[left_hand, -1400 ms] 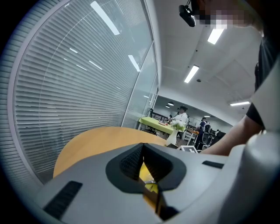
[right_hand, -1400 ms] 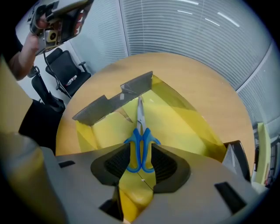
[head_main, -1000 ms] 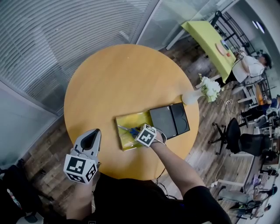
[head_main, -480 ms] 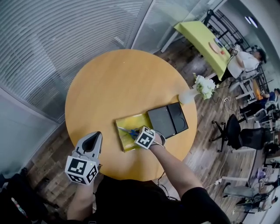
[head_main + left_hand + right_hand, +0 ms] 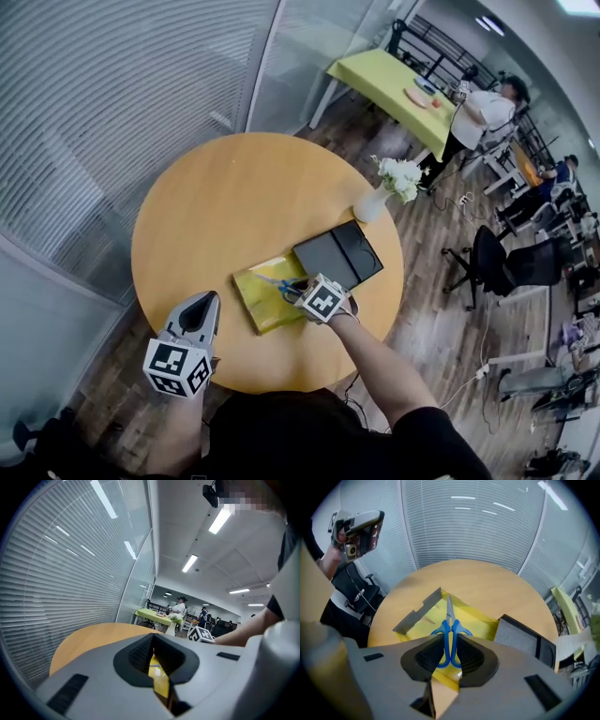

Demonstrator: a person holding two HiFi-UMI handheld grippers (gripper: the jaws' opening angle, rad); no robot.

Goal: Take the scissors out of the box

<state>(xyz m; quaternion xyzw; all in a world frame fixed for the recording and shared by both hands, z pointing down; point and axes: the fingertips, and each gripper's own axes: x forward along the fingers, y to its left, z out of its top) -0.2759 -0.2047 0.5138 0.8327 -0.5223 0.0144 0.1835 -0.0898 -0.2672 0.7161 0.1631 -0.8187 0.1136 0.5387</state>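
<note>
Right gripper (image 5: 450,641) had risen since the earlier frame, its jaws narrowed and clamped on the blue handles of the scissors (image 5: 449,620). The blades projected forward over the open yellow box (image 5: 480,620) on the bench (image 5: 216,206). Left gripper (image 5: 152,644) hung near the bench edge, jaws together, empty.

- We identify the round orange-tan tabletop (image 5: 234,206) as wood-toned and smooth, with a low sheen.
- The open yellow box (image 5: 479,624) looks like card: a slightly glossy yellow inner face and matt grey flaps.
- The blue-handled scissors (image 5: 449,623) combine smooth blue plastic loops with bare, bright metal blades.
- The flat black lid (image 5: 337,255) appears matt.
- The right gripper (image 5: 449,648) has a matt grey plastic shell. Its pads (image 5: 430,656) are black and finely ribbed.
</note>
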